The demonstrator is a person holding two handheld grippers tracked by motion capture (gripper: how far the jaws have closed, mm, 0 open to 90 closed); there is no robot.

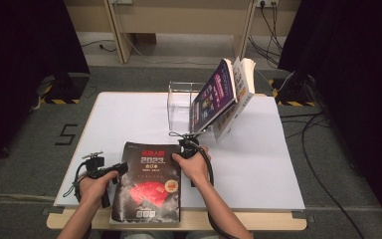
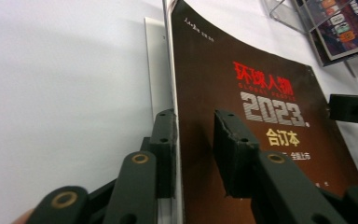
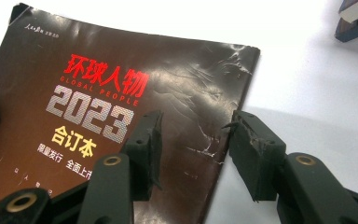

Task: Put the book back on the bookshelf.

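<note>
A dark magazine (image 1: 149, 184) with red and white cover print lies at the table's front edge. In the left gripper view its spine edge (image 2: 175, 93) runs between the jaws of my left gripper (image 2: 193, 126). One finger (image 2: 164, 140) lies against that edge and the other finger (image 2: 233, 149) stands off above the cover. My left gripper (image 1: 122, 167) reaches in from the magazine's left side. My right gripper (image 1: 186, 144) is at the magazine's far right corner. In the right gripper view my right gripper (image 3: 198, 126) stands open astride the creased right edge of the magazine (image 3: 98, 93).
A clear plastic stand (image 1: 179, 99) at the back of the white table (image 1: 258, 149) holds two books (image 1: 221, 94) leaning to the right. Black curtains flank the table, and cables lie on the floor at the right.
</note>
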